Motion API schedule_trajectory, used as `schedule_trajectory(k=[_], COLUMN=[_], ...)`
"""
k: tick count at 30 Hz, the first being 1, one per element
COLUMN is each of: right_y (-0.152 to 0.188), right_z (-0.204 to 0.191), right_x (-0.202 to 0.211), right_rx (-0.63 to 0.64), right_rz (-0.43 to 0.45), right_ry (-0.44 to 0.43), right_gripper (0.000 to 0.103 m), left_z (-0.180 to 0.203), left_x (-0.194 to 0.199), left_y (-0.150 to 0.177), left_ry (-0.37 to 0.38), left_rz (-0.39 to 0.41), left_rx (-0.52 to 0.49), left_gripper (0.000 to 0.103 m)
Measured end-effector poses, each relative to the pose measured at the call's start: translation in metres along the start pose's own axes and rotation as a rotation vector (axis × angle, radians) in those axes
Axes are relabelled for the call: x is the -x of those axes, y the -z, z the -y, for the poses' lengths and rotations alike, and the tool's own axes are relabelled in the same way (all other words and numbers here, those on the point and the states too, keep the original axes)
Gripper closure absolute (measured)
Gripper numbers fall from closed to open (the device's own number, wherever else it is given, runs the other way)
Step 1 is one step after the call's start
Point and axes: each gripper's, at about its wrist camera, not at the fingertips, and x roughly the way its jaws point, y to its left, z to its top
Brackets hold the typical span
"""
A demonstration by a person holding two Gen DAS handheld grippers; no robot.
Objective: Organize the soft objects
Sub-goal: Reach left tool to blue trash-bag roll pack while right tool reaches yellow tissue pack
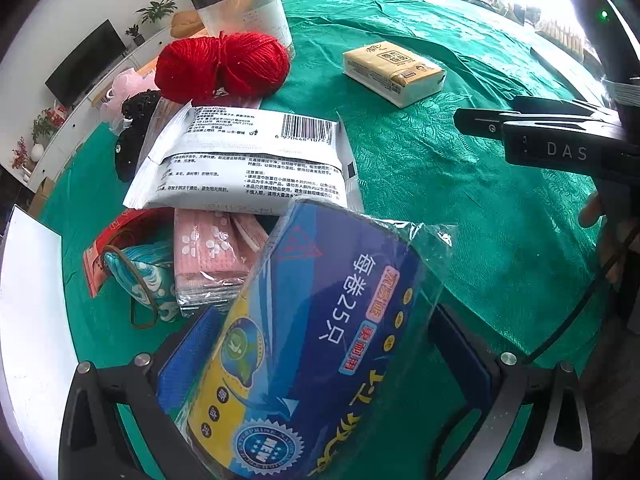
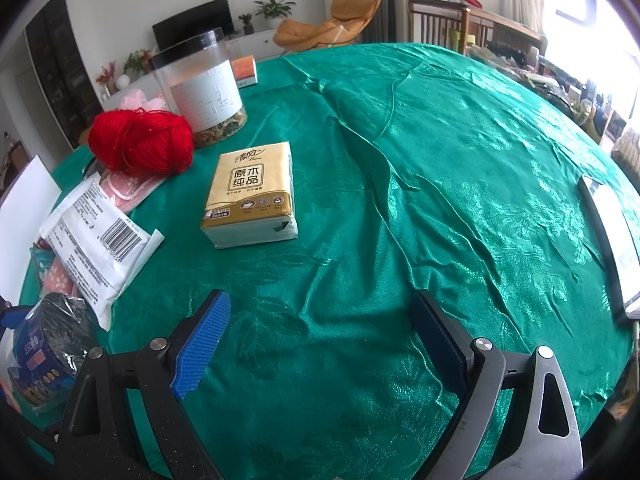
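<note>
Green satin tablecloth (image 2: 400,208), wrinkled, living room behind (TV, plants, orange chair).

Left gripper (image 1: 320,360): clamped on a blue shrink-wrapped roll pack (image 1: 320,320), pads on both sides, pack tilted up out of the jaws. It sits at the near-left edge of the table, overlapping the soft-goods pile. Right gripper (image 2: 320,344): jaws wide apart, nothing between them, hovering over bare cloth.

My read of the step: place the roll pack with the pile. To do it well: lower until the pack bears on something flat before releasing. The wrap is slick and loose at the corner, so expect slip. Don't drop it onto the wet-wipes pack (image 1: 240,160), which already lies tilted on the pink patterned pack (image 1: 212,256); a stack there would likely slide.

Near the pile: teal patterned pouch (image 1: 140,276) with a red packet beside it, just left of the pink pack. Further back, red yarn ball (image 1: 222,66) touching the wipes' far edge, black and pink fluffy items to its left, clear jar (image 2: 200,88) behind the yarn.

Tissue pack (image 2: 252,196) lies alone mid-table, well apart from the pile, with a clear path for the right gripper. Probably next. A dark-framed flat object (image 2: 608,248) sits far right; keep clear.
</note>
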Motion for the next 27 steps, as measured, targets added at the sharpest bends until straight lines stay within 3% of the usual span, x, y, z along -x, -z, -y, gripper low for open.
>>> schedule_trajectory(k=[6,27], right_y=[0.0,0.001], right_z=[0.0,-0.002], right_x=[0.0,-0.001], right_rx=[0.004,0.016], right_rz=[-0.001,-0.003], right_ry=[0.004,0.018], right_gripper=[0.01,0.01], left_z=[-0.007,-0.017], left_x=[-0.003,0.005], left_y=[0.001,0.015], left_ry=[0.041,0.051], left_rz=[-0.012,-0.001], left_rx=[0.049,0.084], left_gripper=[0.0,0.0])
